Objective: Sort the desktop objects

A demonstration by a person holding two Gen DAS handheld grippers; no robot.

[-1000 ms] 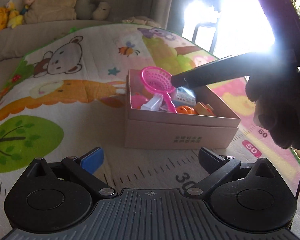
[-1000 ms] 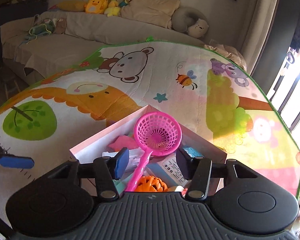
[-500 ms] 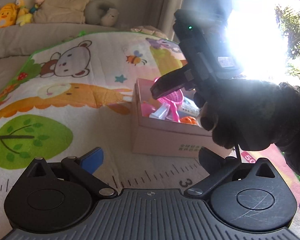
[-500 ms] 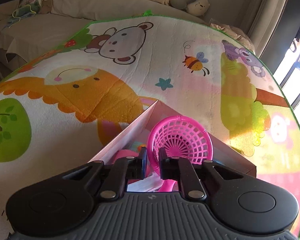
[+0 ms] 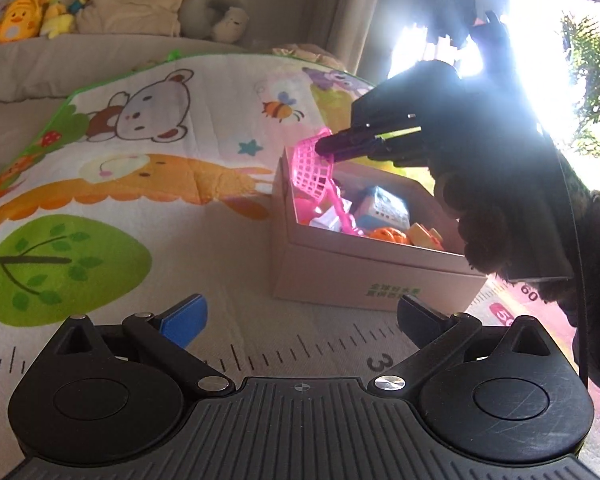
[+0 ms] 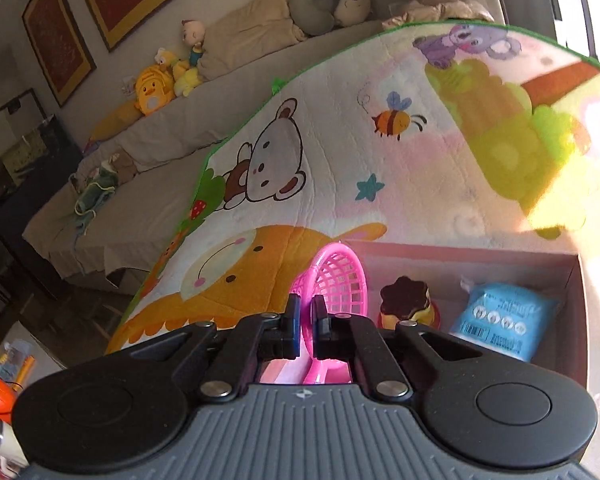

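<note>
Tilted up since earlier, the pink strainer (image 5: 314,168) was clamped by the closed right hand-held gripper (image 5: 325,149), handle slanting down into the box (image 5: 364,276).

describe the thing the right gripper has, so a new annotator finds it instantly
On the cartoon play mat stands an open cardboard box of toys. At its near-left corner, the right gripper is shut on the rim of a pink strainer. It alone is pink mesh, tilted above the box rim.

A cartoon-printed play mat (image 5: 148,168) carries an open cardboard box (image 5: 352,276) of toys.
</note>
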